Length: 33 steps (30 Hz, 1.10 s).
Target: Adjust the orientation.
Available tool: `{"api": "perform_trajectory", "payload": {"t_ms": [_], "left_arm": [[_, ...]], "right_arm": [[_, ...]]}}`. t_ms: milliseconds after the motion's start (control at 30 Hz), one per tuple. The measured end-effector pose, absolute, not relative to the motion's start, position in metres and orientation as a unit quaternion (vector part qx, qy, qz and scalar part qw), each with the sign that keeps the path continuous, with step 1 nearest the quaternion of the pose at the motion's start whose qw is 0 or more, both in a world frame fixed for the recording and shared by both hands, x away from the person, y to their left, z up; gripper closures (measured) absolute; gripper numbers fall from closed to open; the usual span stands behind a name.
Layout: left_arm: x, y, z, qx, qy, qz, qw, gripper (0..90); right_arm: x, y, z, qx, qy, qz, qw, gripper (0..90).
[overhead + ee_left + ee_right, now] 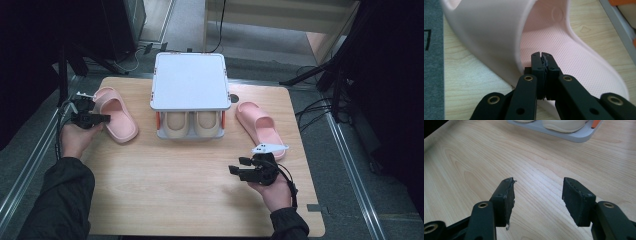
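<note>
Pale wood-grain table [200,190], rounded corners, with dark floor beyond its edges. Two pink slippers counted. The left pink slipper [116,113] lies near the table's left edge, toe end toward the far side, angled slightly. The right pink slipper [260,127] lies to the right of the rack, its heel end close to the right hand's gripper. Between the two stands one grey shoe rack [190,80] with a flat white top and orange side posts; its lower shelf carries two beige slippers [192,123], side by side, toes facing the person.

The left gripper [102,119] sits at the outer side of the left pink slipper, at the table's left margin. In the left gripper view its jaws are pressed together over the slipper's dotted footbed [579,62], beside the strap's rim [499,45]; whether any of the rim is pinched between them cannot be told.

The right gripper [239,166] is over open wood in front of the rack and a little right of it, jaws standing well apart with nothing between them; the right gripper view shows bare tabletop [536,165] under them and the rack's base ahead.

Open room: the near half of the table is free board between both hands. Clearance between each pink slipper and the rack is narrow.
</note>
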<state>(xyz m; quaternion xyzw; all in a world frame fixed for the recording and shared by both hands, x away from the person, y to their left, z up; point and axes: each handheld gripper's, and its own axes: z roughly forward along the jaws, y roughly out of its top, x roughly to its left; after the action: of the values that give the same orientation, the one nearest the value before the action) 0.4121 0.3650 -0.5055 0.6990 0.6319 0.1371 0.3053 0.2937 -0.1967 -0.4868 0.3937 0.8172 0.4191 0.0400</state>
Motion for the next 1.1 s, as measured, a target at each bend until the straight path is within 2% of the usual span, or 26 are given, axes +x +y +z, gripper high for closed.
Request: {"api": "perform_trajectory", "payload": {"t_ms": [200, 300, 433, 667, 800, 933, 1100], "left_arm": [[0.407, 0.381, -0.506, 0.686, 0.644, 0.133, 0.311, 88.4], [0.406, 0.385, -0.505, 0.677, 0.650, 0.109, 0.328, 86.7], [0.401, 0.385, -0.495, 0.676, 0.639, 0.102, 0.353, 75.5], [0.394, 0.388, -0.486, 0.674, 0.635, 0.128, 0.355, 52.1], [0.392, 0.393, -0.486, 0.675, 0.629, 0.132, 0.364, 43.8], [0.393, 0.401, -0.486, 0.670, 0.637, 0.146, 0.352, 41.9], [0.396, 0.406, -0.489, 0.669, 0.640, 0.128, 0.355, 40.2]], "right_arm": [[0.294, -0.195, -0.488, 0.392, 0.821, 0.413, 0.036, 43.9], [0.296, -0.193, -0.488, 0.389, 0.823, 0.413, 0.035, 43.9], [0.298, -0.190, -0.489, 0.387, 0.824, 0.412, 0.025, 43.7], [0.302, -0.187, -0.488, 0.382, 0.824, 0.417, 0.021, 43.7], [0.302, -0.186, -0.488, 0.381, 0.825, 0.416, 0.020, 43.8], [0.302, -0.185, -0.489, 0.382, 0.827, 0.413, 0.019, 43.8], [0.302, -0.186, -0.488, 0.382, 0.825, 0.415, 0.020, 43.7]]}}
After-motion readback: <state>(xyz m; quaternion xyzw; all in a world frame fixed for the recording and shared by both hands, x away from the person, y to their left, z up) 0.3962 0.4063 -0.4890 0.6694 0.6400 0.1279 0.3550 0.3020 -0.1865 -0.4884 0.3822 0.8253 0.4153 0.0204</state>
